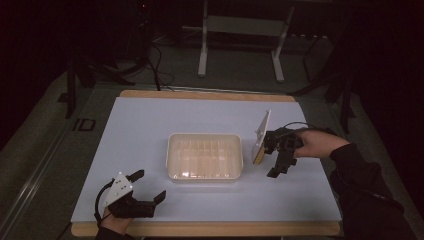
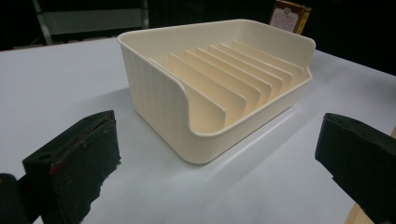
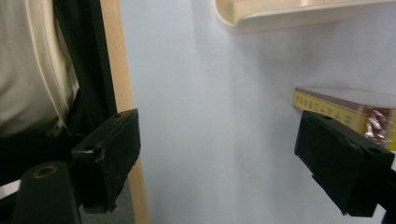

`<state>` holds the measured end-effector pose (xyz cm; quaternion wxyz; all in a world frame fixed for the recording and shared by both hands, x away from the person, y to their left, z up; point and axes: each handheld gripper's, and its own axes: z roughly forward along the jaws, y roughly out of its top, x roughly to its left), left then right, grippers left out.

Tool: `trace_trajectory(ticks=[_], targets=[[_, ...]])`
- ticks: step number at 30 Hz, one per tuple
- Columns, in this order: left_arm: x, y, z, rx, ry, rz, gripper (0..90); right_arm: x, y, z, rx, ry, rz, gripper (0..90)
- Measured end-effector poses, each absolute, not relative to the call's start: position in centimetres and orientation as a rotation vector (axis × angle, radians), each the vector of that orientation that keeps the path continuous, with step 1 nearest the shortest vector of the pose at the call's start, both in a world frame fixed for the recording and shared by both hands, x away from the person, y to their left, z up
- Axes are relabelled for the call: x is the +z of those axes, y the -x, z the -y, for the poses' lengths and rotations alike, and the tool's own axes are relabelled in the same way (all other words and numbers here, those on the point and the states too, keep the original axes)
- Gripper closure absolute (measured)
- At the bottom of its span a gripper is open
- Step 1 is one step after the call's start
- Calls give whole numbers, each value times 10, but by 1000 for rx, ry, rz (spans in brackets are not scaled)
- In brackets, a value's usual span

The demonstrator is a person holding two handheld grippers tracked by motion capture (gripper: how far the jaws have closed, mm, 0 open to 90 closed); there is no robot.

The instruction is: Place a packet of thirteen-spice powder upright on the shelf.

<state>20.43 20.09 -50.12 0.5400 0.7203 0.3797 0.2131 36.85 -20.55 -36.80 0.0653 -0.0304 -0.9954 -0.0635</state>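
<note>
I see my right gripper (image 1: 274, 159) with released jaws just beside the upright flat box (image 1: 261, 137), right of the cream slotted rack (image 1: 204, 155) at the middle of the worktop (image 1: 140, 125). My left gripper (image 1: 149, 187) rests near the front edge, jaws released.
</note>
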Motion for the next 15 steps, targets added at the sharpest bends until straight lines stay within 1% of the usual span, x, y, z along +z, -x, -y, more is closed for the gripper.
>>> trace_trajectory(ticks=[12,14,15], targets=[[-501,-205,-201,507,-1715,-899,0,-354,-394,207,-201,170,3062,134],[-501,-205,-201,506,-1713,-900,0,-352,-395,207,-218,172,3096,152],[-501,-205,-201,506,-1713,-900,0,-351,-398,207,-219,182,3097,144]])
